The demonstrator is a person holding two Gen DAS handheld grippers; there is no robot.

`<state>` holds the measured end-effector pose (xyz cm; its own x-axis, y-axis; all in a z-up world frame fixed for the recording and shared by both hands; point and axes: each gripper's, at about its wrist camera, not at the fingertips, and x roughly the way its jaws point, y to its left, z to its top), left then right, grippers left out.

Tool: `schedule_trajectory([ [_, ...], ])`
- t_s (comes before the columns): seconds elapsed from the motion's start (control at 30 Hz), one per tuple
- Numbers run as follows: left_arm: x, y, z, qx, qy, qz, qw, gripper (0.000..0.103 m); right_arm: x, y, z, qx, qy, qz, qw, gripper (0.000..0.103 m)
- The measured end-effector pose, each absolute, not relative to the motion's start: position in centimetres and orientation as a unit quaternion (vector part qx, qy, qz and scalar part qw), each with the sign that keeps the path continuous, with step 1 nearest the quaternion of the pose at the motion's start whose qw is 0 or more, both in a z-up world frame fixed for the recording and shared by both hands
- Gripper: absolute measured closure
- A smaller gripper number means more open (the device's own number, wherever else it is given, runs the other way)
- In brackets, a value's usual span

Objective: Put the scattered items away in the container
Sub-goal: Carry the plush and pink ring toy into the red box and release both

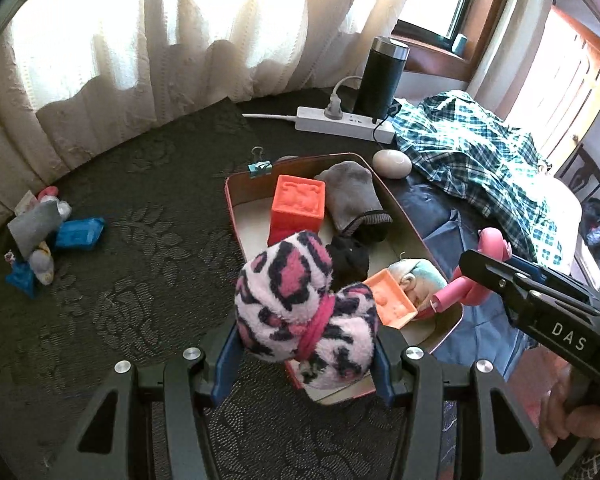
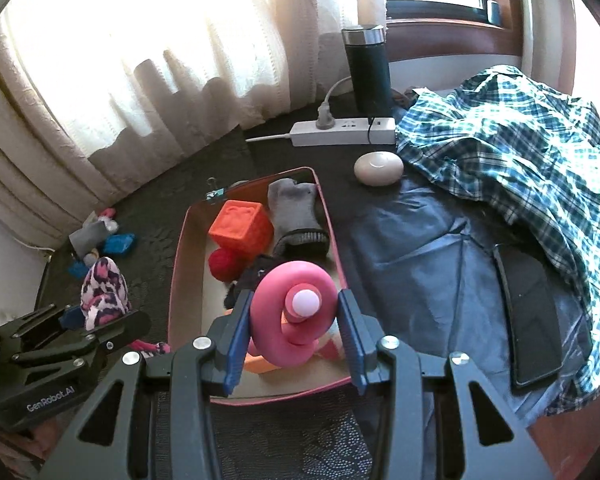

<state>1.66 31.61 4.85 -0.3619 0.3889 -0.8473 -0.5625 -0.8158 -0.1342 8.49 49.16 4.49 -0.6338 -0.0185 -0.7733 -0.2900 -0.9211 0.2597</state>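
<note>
Here we grip a fuzzy sock (image 1: 306, 312) in our left gripper (image 1: 304, 354) and a pink toy (image 2: 293, 314) in our right gripper (image 2: 295, 344), both above the box (image 2: 177, 256).

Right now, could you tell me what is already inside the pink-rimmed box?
Inside the box: an orange cube, grey sock, red ball, something black. The held pink toy covers the near end.

"DAS" on right tongs (image 1: 484, 280), "GenRobot.AI" on left tongs (image 2: 99, 322)
</note>
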Motion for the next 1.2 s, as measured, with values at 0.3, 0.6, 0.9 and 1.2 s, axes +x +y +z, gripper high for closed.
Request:
schedule_trajectory([
  [0.3,0.8,32.2,4.8,-0.486,0.083,0.822,0.286,0.047,6.7,49.1,4.9,-0.415,0.176,0.89,0.061,0.058],
  [0.6,-0.3,32.9,4.8,-0.499,0.075,0.814,0.288,0.04,4.6,48.7,5.1,-0.414,0.17,0.893,0.046,0.058],
  [0.9,-1.4,32.7,4.4,-0.515,0.058,0.81,0.274,0.021,3.4,49.3,4.3,-0.426,0.185,0.885,0.038,0.039],
  [1.2,-1.6,32.6,4.4,-0.513,0.063,0.812,0.272,0.021,3.2,49.2,4.2,-0.426,0.186,0.884,0.038,0.039],
])
